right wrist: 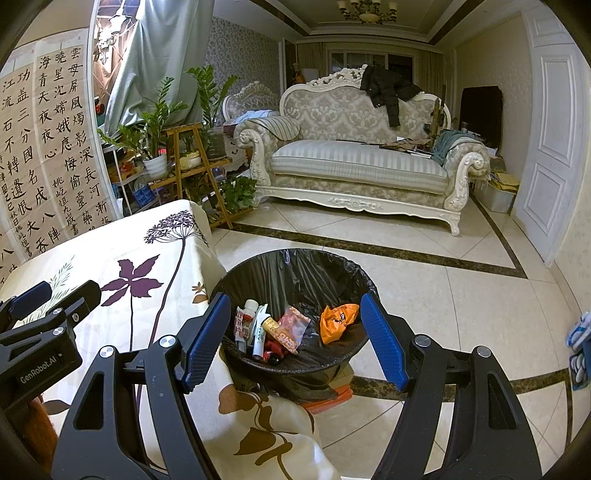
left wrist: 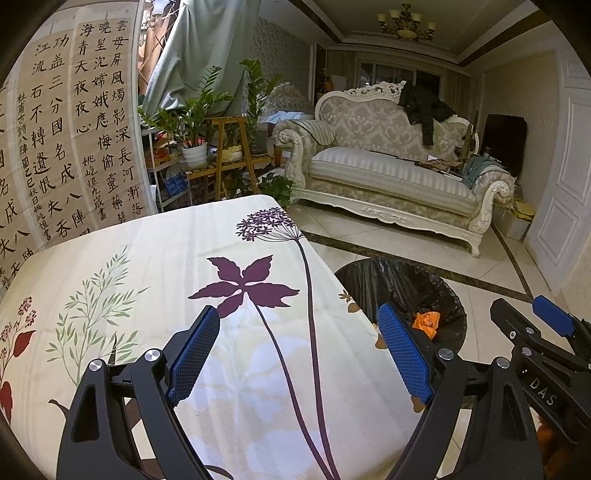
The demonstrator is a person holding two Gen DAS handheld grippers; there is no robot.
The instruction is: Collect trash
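Trash is lying in the black-lined bin on the tiled floor, just beside the floral tablecloth: wrappers, tubes, an orange bag. Right gripper is hovering over the bin, jaws wide, gripping nothing. Left gripper is hanging over the cloth, jaws wide, likewise empty.

Cream tablecloth with purple flowers; black-lined bin; orange wrapper

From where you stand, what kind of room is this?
Most likely a home living room: an ornate sofa, potted plants on a wooden stand, and a chandelier overhead.
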